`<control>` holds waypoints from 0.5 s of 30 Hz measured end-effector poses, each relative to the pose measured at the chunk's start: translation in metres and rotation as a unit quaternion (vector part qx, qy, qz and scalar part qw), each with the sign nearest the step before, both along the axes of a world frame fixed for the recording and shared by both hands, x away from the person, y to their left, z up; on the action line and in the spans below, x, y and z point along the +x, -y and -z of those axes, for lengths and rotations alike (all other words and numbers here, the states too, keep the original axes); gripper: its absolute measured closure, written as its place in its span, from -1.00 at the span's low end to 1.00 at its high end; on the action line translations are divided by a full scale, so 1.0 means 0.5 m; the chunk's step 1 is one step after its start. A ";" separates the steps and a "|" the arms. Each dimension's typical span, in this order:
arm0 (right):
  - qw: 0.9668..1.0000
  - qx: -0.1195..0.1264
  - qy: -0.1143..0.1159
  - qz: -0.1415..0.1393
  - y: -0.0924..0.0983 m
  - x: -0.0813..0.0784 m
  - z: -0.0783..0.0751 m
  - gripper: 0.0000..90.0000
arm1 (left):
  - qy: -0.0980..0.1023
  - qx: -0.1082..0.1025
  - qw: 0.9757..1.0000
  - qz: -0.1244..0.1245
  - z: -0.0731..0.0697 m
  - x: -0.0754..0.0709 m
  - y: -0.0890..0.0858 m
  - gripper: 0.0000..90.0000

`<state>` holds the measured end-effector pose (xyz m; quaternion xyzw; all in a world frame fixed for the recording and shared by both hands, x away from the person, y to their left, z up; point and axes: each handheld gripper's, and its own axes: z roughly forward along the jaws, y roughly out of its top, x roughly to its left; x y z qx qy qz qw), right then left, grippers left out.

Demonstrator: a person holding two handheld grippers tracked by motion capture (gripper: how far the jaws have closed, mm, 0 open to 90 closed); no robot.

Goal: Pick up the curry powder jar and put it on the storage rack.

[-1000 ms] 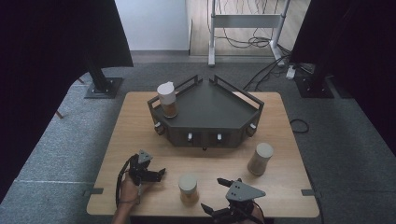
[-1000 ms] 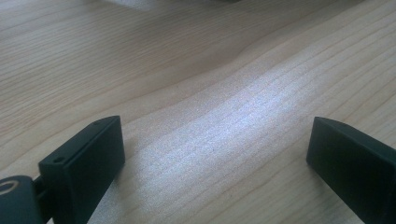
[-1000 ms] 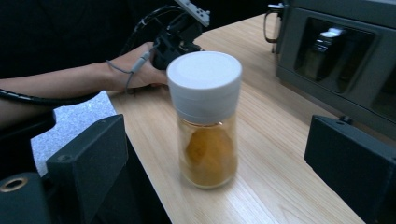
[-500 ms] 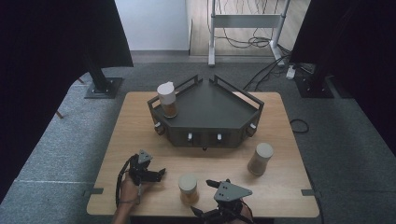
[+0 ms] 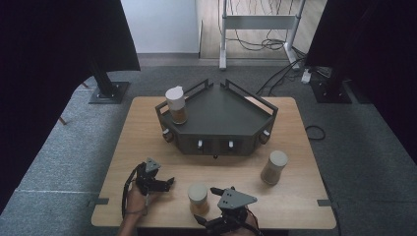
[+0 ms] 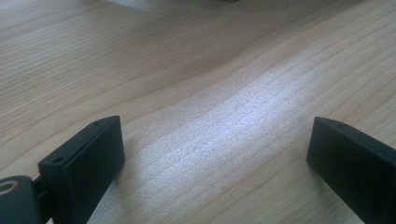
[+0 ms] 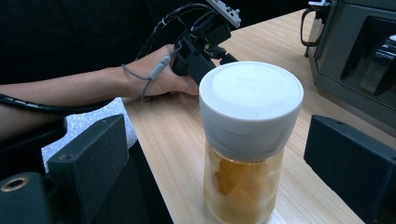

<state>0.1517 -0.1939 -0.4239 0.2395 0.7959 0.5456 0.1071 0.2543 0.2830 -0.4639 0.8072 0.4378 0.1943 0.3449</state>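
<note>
The right gripper (image 5: 211, 205) had its jaws spread wide, one on either side of the nearest jar (image 7: 247, 140) and neither touching it. They had just drawn in a shade, yet gaps remained on both sides of its white cap. The jar stood upright near the front edge of the worktop (image 5: 147, 128), amber-brown contents showing through its clear body. The left gripper (image 5: 167, 183) lay low beside it, to the left, resting with the person's left hand (image 5: 135, 199) on the wood. Its jaws were open too, with bare pale grain between them and nothing held.

Farther out, a second capped jar (image 5: 273, 167) stood alone toward the right of the worktop, well apart from the first. Behind both sat a dark, angular tray (image 5: 221, 110) with raised rails and small knobs along its front face. A third jar (image 5: 176, 104) stood upright in the tray's left corner.

The worktop itself was light wood with a fine, straight grain, rectangular, with small metal brackets at its front corners. It stood on grey carpet (image 5: 369, 147). Black curtains (image 5: 59, 49) hung to either side, with dark stand bases at their feet. Beyond the table, a pale wall met a strip of wooden floor, where a grey metal frame (image 5: 260, 22) stood among loose cables.
</note>
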 end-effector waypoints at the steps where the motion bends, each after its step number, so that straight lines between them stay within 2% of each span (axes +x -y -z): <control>1: 1.000 0.001 0.000 0.001 -0.003 0.002 0.002 -0.87 | 0.000 0.000 1.000 0.000 0.000 0.000 0.000 -0.92; 8: 1.000 0.003 0.008 0.006 -0.015 0.007 0.009 -0.84 | 0.000 0.000 1.000 0.001 0.000 0.000 0.000 -0.92; 15: 1.000 0.012 0.017 0.014 -0.020 0.010 0.019 -0.72 | 0.000 0.000 1.000 0.002 0.000 0.000 -0.001 -0.92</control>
